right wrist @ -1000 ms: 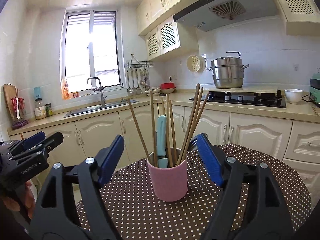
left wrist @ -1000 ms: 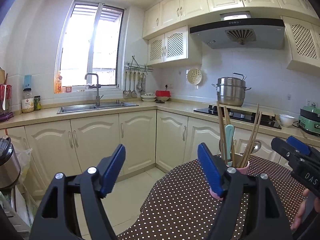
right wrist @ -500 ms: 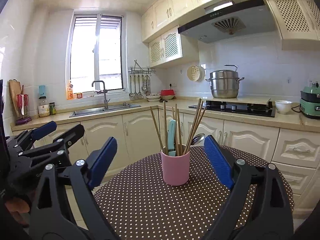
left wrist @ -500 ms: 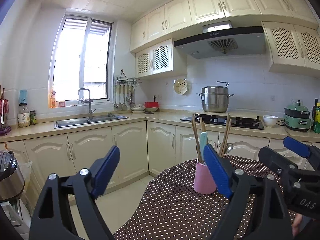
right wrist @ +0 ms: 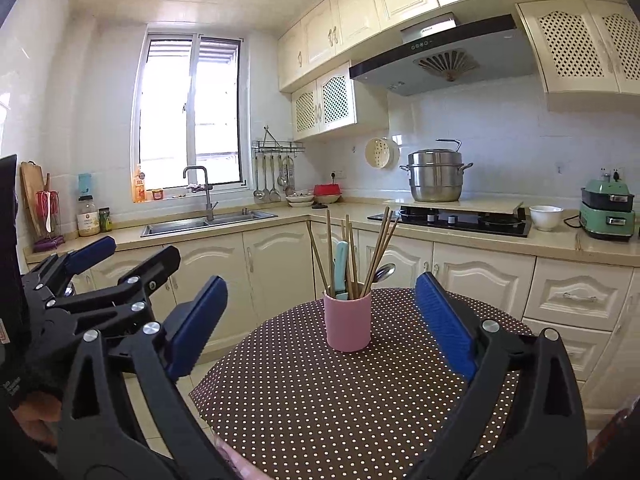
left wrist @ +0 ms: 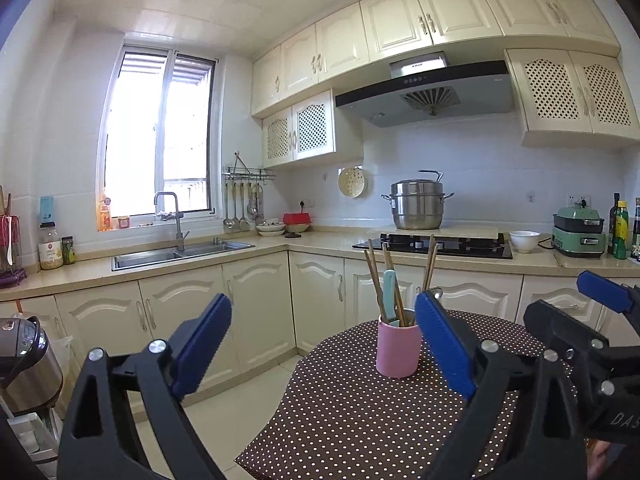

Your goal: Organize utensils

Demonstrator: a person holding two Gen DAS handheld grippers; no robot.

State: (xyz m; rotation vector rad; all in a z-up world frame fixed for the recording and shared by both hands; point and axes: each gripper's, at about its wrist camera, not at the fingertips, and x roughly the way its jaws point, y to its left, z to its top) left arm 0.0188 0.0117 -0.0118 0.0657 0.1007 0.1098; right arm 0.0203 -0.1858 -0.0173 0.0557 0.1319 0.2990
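Utensils (right wrist: 352, 256) upright in pink cup (right wrist: 347, 322) on dotted counter (right wrist: 340, 400), apparently all gathered, nothing loose left; left gripper (left wrist: 324, 354) and right gripper (right wrist: 320, 326) empty, jaws opening wide.

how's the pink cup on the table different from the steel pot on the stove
The pink cup is a small, matte, open holder with chopsticks and a spoon sticking out; the steel pot is large, shiny and closed with a lid. The cup stands on the dotted tablecloth; the pot sits by the stove. Both stand upright.
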